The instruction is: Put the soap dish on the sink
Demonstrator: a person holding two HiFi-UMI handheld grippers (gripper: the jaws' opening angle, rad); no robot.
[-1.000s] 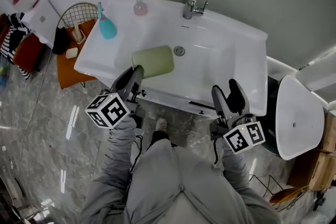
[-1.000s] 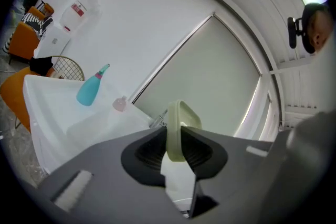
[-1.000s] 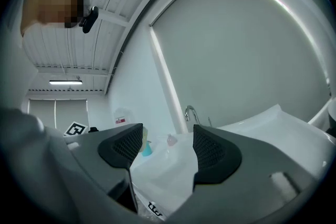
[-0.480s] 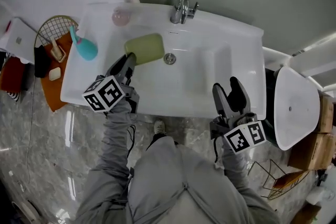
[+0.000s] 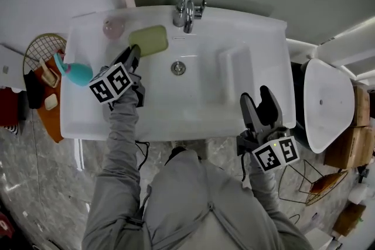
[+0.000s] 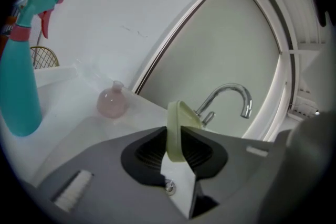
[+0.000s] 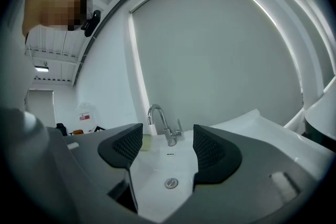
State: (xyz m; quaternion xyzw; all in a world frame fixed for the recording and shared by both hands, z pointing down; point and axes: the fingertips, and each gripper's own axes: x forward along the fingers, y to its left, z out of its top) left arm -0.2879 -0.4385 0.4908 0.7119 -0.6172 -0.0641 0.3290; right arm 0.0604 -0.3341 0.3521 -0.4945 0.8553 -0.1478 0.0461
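Observation:
The soap dish [image 5: 147, 40] is pale green and oblong. It hangs over the back left of the white sink [image 5: 176, 120], just left of the faucet [image 5: 186, 6]. My left gripper [image 5: 132, 55] is shut on its near edge. In the left gripper view the dish [image 6: 178, 128] stands on edge between the pads [image 6: 152, 152], with the faucet [image 6: 231, 97] behind it. My right gripper [image 5: 261, 105] hovers at the sink's front right edge. Its jaws stand apart with nothing between them [image 7: 167, 157], and it looks level at the faucet [image 7: 163, 123] and drain [image 7: 171, 182].
A pink round bottle [image 5: 112, 27] stands on the sink's back left corner, and a teal spray bottle [image 5: 73, 72] on its left side. A wire basket [image 5: 44, 47] and an orange stool [image 5: 50, 108] are left of the sink. A white oval fixture [image 5: 328, 108] is on the right.
My left gripper has carried the soap dish from over the front of the basin to the back left by the faucet. The right gripper has shifted slightly along the front right edge.

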